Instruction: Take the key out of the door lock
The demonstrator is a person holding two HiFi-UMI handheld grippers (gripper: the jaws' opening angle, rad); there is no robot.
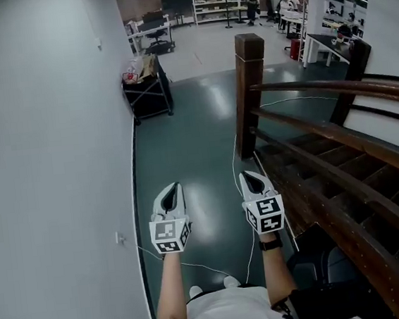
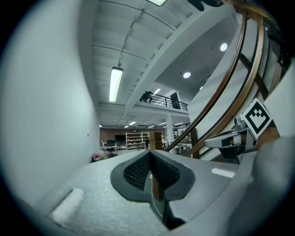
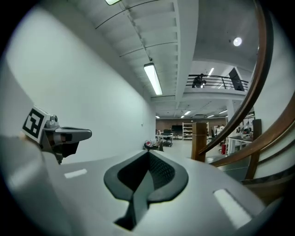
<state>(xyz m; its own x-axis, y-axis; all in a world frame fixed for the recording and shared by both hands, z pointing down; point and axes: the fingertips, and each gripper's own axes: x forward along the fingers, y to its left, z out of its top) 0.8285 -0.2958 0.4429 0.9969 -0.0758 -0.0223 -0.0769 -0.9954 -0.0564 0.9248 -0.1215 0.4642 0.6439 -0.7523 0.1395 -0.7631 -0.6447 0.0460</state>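
No door, lock or key shows in any view. In the head view my left gripper (image 1: 172, 188) and right gripper (image 1: 249, 176) are held out side by side over the dark green floor, both pointing ahead down a corridor. Each one has its jaws together with nothing between them. The left gripper view shows its dark ribbed pads (image 2: 138, 171) meeting at the tip, and the right gripper (image 2: 230, 140) sits off to its right. In the right gripper view the pads (image 3: 159, 170) are likewise closed and empty, with the left gripper (image 3: 60, 136) at the left edge.
A white wall (image 1: 45, 171) runs along the left with a small outlet (image 1: 120, 238) low down. A wooden newel post (image 1: 251, 93) and stair handrail (image 1: 334, 88) stand at the right. A black cart (image 1: 146, 83) stands ahead by the wall. A thin cable (image 1: 236, 180) lies on the floor.
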